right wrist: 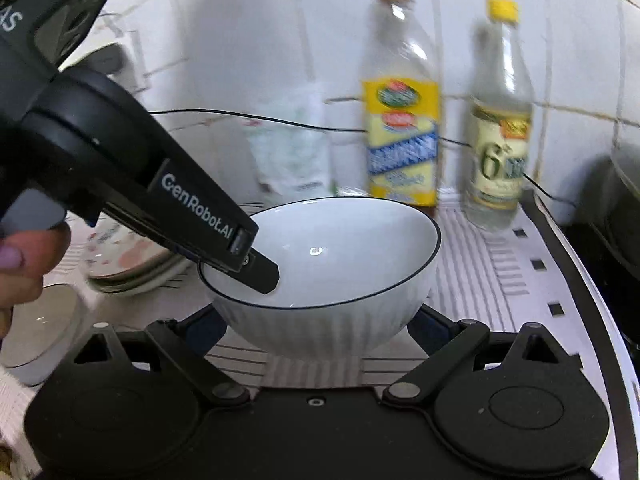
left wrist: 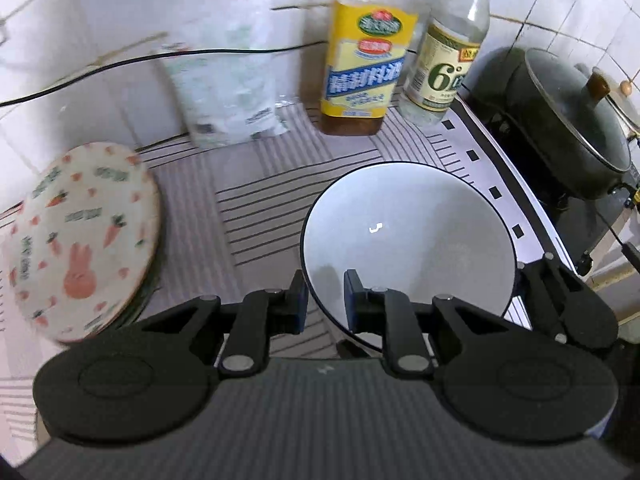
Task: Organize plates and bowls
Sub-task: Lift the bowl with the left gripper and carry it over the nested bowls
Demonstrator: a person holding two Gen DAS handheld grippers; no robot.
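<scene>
While both grippers hold it, bowl (left wrist: 408,236) empty

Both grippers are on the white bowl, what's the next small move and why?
Probably carry the white bowl left toward the carrot plate stack: the left gripper pinches its rim, the right gripper cradles its sides.

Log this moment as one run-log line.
left gripper: shut on bowl rim | right gripper: jaws either side of bowl's body | plates: stacked left of bowl
</scene>
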